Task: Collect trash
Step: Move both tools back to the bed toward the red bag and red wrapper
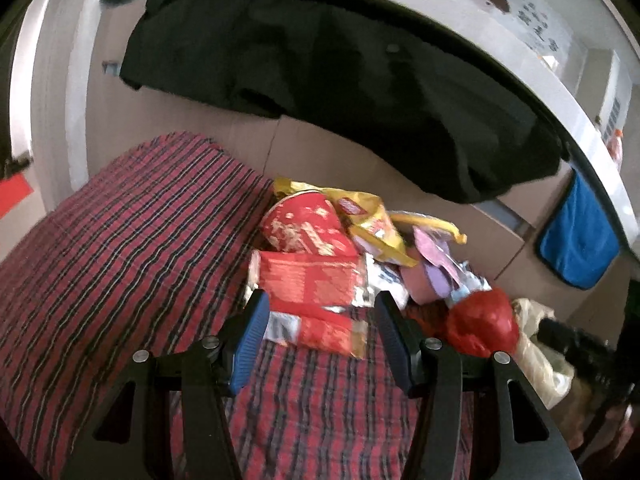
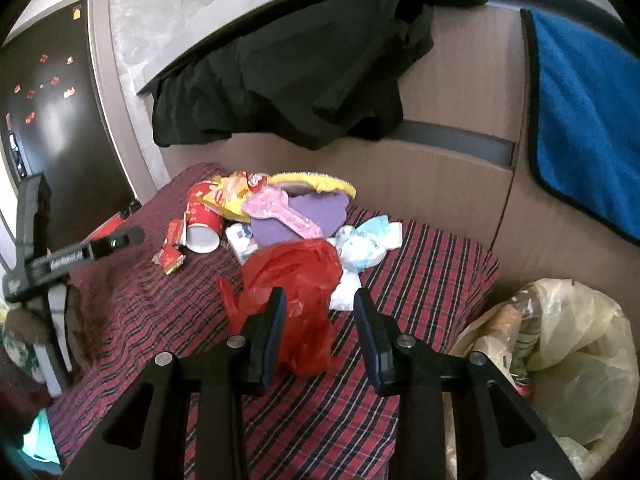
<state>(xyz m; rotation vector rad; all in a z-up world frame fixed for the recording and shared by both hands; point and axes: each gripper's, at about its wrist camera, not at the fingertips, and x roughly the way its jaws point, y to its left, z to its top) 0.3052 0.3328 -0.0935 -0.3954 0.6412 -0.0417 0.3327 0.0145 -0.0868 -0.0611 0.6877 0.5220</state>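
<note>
Trash lies heaped on the plaid cloth (image 1: pixel 120 240): left gripper (image 1: pixel 320 308), jaws wide, should straddle the red wrapper (image 1: pixel 312 280), while right gripper (image 2: pixel 320 304), half-spread and empty, squeezes the red plastic bag (image 2: pixel 292 268).

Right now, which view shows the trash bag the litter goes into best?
The right wrist view: the pale trash bag stands open beside the plaid-covered surface, its contents visible. The left wrist view catches only a strip of it at the right edge, behind the red plastic bag.
</note>
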